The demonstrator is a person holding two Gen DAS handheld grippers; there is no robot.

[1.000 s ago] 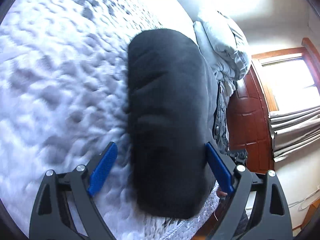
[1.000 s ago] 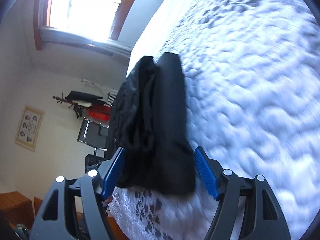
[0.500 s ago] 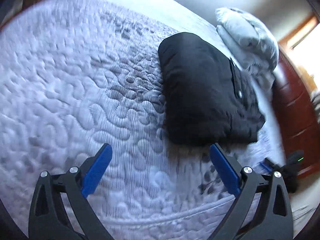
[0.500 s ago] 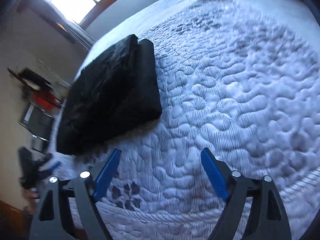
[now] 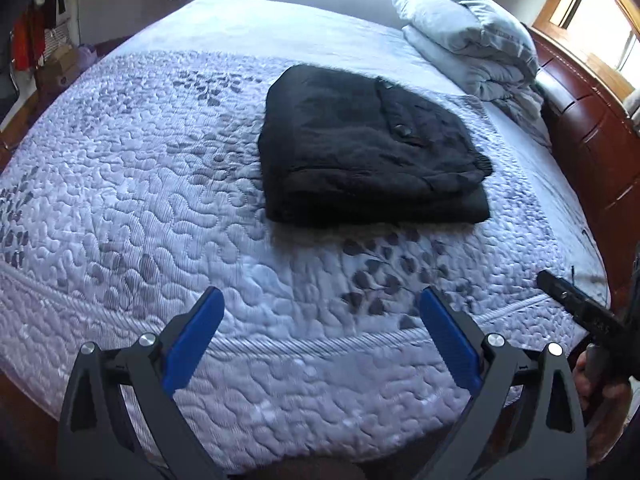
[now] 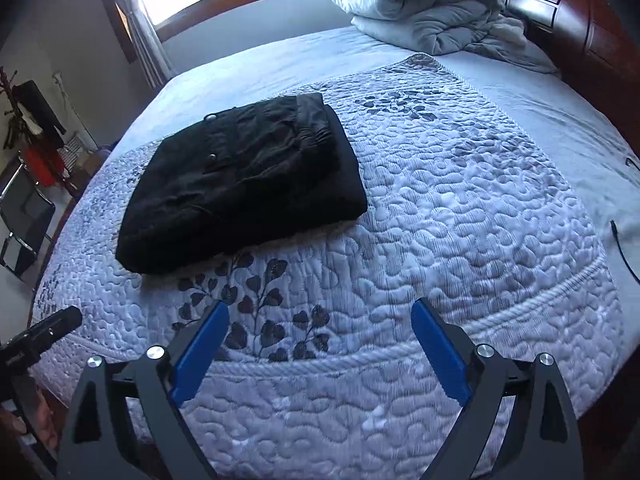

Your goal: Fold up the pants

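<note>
The black pants point(image 5: 368, 152) lie folded into a compact stack on the quilted bedspread point(image 5: 132, 184). They also show in the right wrist view point(image 6: 244, 180), left of centre. My left gripper point(image 5: 320, 300) is open and empty, held back near the bed's front edge, well short of the pants. My right gripper point(image 6: 320, 312) is open and empty, also near the front edge, to the right of the pants. The other gripper's tip shows at the edge of each view point(image 5: 576, 304) point(image 6: 44, 332).
A pile of grey bedding point(image 5: 472, 36) sits at the head of the bed, also in the right wrist view point(image 6: 432, 4). A dark wooden headboard point(image 5: 592, 128) runs along the right. A chair and clutter point(image 6: 28, 184) stand by the far wall. A thin cable point(image 6: 624, 248) lies at the right.
Both grippers have pulled back from around the folded pants toward the bed's front edge and levelled out. The pants stay folded on the bed.
</note>
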